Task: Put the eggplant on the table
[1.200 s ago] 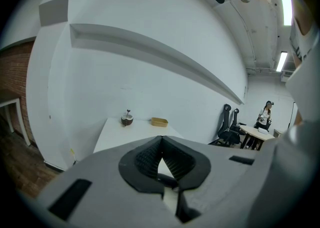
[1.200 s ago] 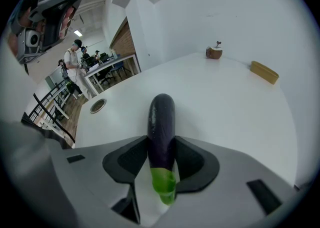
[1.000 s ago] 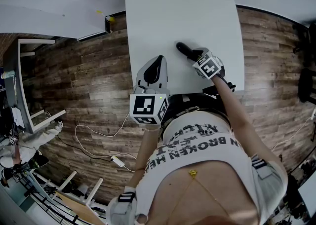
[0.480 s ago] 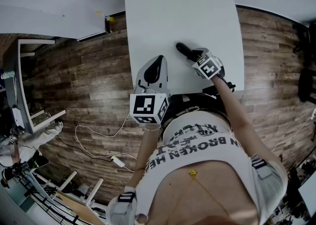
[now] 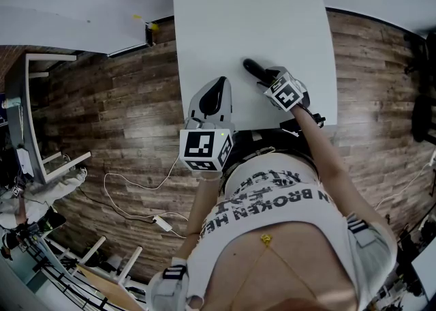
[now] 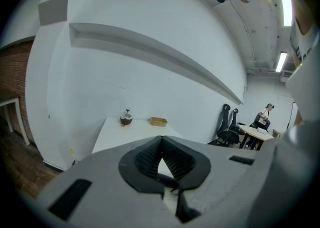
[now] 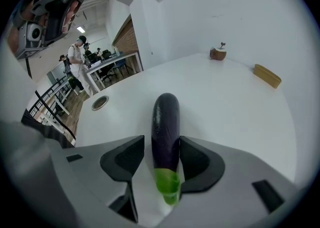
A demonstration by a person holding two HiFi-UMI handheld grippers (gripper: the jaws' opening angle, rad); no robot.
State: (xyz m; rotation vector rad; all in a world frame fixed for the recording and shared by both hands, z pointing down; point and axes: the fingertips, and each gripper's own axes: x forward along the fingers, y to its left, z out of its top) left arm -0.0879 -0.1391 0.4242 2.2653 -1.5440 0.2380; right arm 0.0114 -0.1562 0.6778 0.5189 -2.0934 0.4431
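A dark purple eggplant (image 7: 166,117) with a green stem end lies on the white table (image 7: 230,107), pointing away from me. My right gripper (image 7: 161,141) straddles its stem end. Its jaws have just been opening, and a gap shows between the left pad and the eggplant, so the gripper is open. In the head view the eggplant (image 5: 251,67) sticks out past the right gripper (image 5: 264,76) near the table's (image 5: 225,23) front edge. My left gripper (image 5: 218,86) hovers at that edge, left of the eggplant. In its own view the left gripper (image 6: 160,139) is shut and empty.
A small brown round object (image 7: 218,53) and a wooden tray (image 7: 266,75) sit at the table's far end. A round cable hole (image 7: 100,102) is in the tabletop to the left. Wooden floor with a white cable (image 5: 136,187) surrounds the table. People stand by desks far off.
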